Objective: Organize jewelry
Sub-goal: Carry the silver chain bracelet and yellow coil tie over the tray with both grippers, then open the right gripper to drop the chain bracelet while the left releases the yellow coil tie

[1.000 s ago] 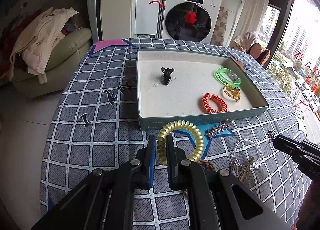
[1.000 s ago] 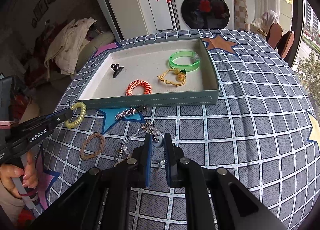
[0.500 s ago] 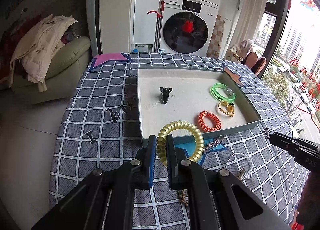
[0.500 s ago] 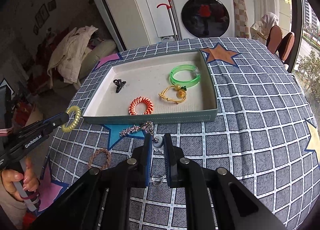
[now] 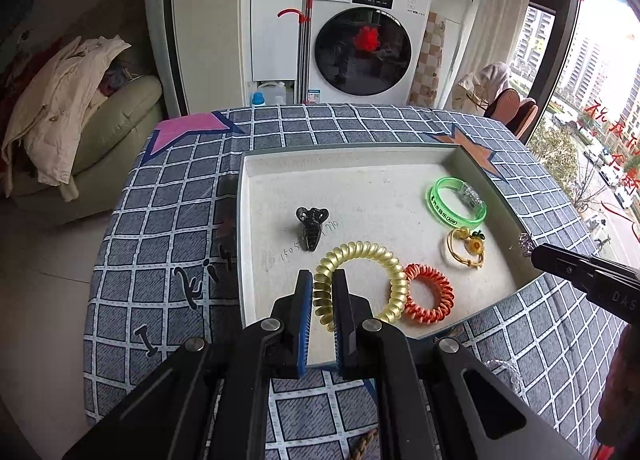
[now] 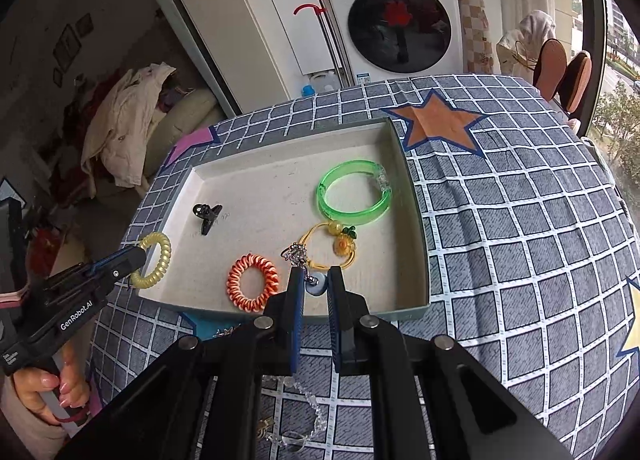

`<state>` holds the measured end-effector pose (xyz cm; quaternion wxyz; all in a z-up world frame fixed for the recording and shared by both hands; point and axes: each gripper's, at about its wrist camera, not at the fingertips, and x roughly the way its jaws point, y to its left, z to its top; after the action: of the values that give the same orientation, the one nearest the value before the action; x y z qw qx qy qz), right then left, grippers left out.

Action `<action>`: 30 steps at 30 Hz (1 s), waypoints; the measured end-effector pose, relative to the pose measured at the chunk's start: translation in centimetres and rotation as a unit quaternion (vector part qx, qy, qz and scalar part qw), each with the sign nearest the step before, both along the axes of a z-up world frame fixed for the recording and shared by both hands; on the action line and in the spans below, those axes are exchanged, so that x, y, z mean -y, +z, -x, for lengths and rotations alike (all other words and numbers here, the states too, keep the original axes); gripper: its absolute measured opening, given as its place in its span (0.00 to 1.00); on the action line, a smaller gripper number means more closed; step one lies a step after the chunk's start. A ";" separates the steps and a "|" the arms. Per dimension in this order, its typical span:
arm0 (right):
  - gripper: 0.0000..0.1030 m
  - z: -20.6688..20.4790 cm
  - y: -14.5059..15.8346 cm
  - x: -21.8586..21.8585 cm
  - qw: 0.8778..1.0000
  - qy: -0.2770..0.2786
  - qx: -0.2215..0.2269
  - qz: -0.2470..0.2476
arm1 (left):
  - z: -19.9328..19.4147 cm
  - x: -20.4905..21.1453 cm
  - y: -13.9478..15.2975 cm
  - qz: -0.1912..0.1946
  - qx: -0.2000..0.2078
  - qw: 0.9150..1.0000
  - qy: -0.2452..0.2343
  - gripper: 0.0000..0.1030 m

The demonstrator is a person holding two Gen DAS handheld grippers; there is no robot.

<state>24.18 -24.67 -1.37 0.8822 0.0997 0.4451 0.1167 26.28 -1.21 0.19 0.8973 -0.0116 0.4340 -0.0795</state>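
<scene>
My left gripper (image 5: 322, 280) is shut on a yellow spiral hair tie (image 5: 362, 280), which hangs over the front of the grey-green tray (image 5: 244, 228). From the right wrist view the same hair tie (image 6: 154, 260) sits at the tray's front left corner. My right gripper (image 6: 314, 284) is shut on a clear bead chain with a sparkly charm (image 6: 295, 251), held above the tray's front edge (image 6: 416, 310); the chain's tail (image 6: 316, 408) trails down below the fingers. Inside lie an orange spiral tie (image 5: 428, 298), a green bangle (image 5: 456, 202), a yellow cord bracelet (image 5: 466, 248) and a black claw clip (image 5: 311, 226).
The tray rests on a checked tablecloth with stars (image 6: 520, 260). A braided brown bracelet (image 5: 364, 442) lies on the cloth near the front. A washing machine (image 5: 360, 44) and a sofa with clothes (image 5: 68, 128) stand beyond the table. A hand (image 6: 44, 388) grips the left tool.
Both grippers have moved forward from the cloth in front of the tray to over its front part, each carrying its item. The hair tie and the bead chain now hang above the tray.
</scene>
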 end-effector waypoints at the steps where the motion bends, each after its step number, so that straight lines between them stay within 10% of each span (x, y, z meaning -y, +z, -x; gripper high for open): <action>1: 0.12 -0.6 -0.3 0.0 1.000 -0.002 -0.003 0.001 | -0.5 0.1 -0.3 0.000 -0.003 1.000 0.001 0.28; 25: 0.13 -5.1 -5.2 -1.0 0.998 -0.011 -0.044 0.045 | -3.4 2.6 -5.0 -0.101 -0.024 0.995 -0.001 0.29; 30: 0.46 -4.8 -4.5 -1.0 0.999 -0.007 -0.036 0.038 | -3.4 2.6 -4.7 -0.102 -0.021 0.995 0.002 0.29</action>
<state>28.94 -23.64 -5.92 0.8698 0.0736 0.4796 0.0896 29.63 -3.80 -4.50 0.8845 0.0772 0.4589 -0.0328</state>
